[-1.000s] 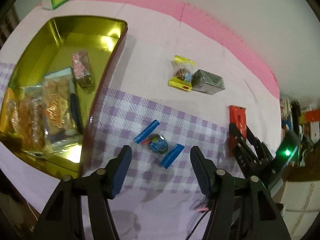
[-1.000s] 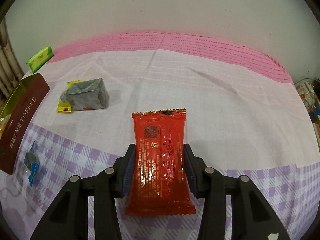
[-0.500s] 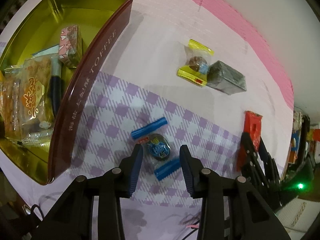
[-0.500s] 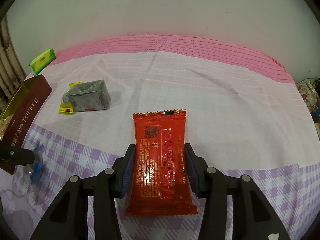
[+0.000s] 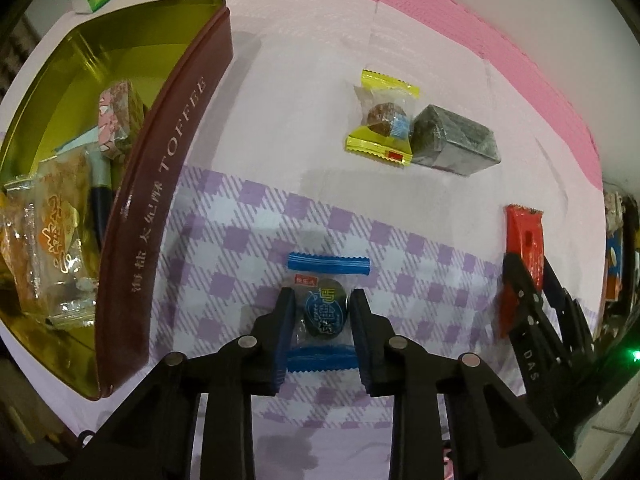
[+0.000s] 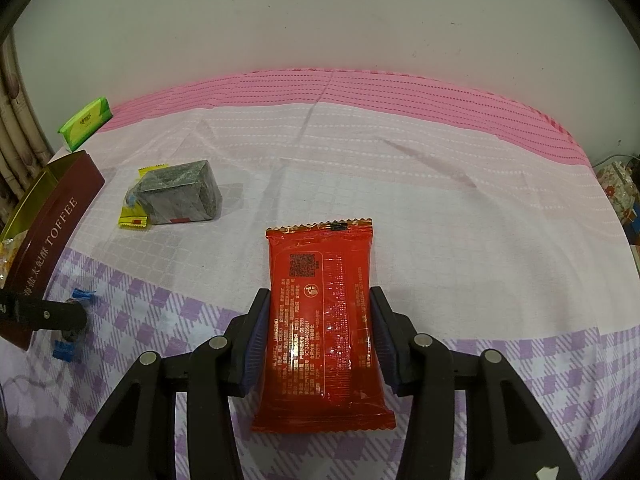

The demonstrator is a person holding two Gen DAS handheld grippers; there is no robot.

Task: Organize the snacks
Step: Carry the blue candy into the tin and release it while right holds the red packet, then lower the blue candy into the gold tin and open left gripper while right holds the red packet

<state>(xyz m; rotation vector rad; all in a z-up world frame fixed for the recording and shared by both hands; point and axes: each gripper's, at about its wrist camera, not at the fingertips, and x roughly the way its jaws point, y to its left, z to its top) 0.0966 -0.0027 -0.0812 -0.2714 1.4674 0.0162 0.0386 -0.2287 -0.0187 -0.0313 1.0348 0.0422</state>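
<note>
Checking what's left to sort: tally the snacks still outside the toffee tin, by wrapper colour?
Blue: 1, blue-ended candy in the left gripper
Red: 1, red packet in the right gripper
Yellow: 1, yellow-edged snack
Dark grey: 1, grey block
Total: 4

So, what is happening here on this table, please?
A person is sorting snacks with two handheld grippers. The left gripper has shut on a blue-ended candy lying on the checked cloth, beside the toffee tin that already holds several snacks. The right gripper clasps a red packet. Two more snacks wait nearby.
</note>
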